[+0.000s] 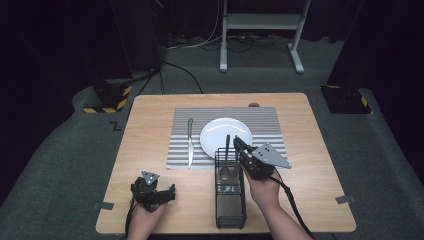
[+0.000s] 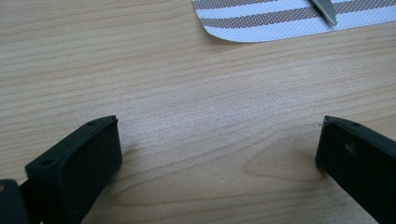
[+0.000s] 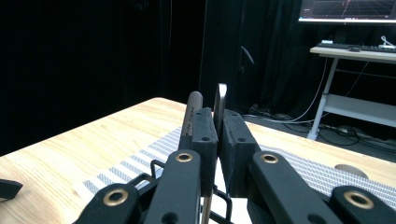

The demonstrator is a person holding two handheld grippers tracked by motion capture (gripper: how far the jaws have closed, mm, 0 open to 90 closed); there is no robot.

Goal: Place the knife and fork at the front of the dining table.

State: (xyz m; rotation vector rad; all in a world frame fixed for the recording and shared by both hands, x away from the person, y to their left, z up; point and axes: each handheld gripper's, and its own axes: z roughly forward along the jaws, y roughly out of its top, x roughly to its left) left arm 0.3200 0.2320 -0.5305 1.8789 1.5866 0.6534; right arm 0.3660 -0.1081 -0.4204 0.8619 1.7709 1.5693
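Standing upright between the closed jaws of the right hand-held gripper (image 3: 218, 122), a thin metal utensil handle (image 3: 220, 100) shows its flat, silvery end just above the pads; which utensil it belongs to cannot be told. It rises from a black wire caddy (image 1: 230, 200) at the near edge of the tabletop (image 1: 150, 200), where a second dark handle (image 1: 227, 142) and some grey metal pieces also sit. Just beyond the caddy lies a white plate (image 1: 220, 132) on a grey-and-white striped placemat (image 1: 177, 150), with a table knife (image 1: 190, 142) laid to the plate's left. No writing can be read. The left hand-held gripper (image 2: 219, 144) rests low over bare wood, jaws spread wide apart and holding nothing.
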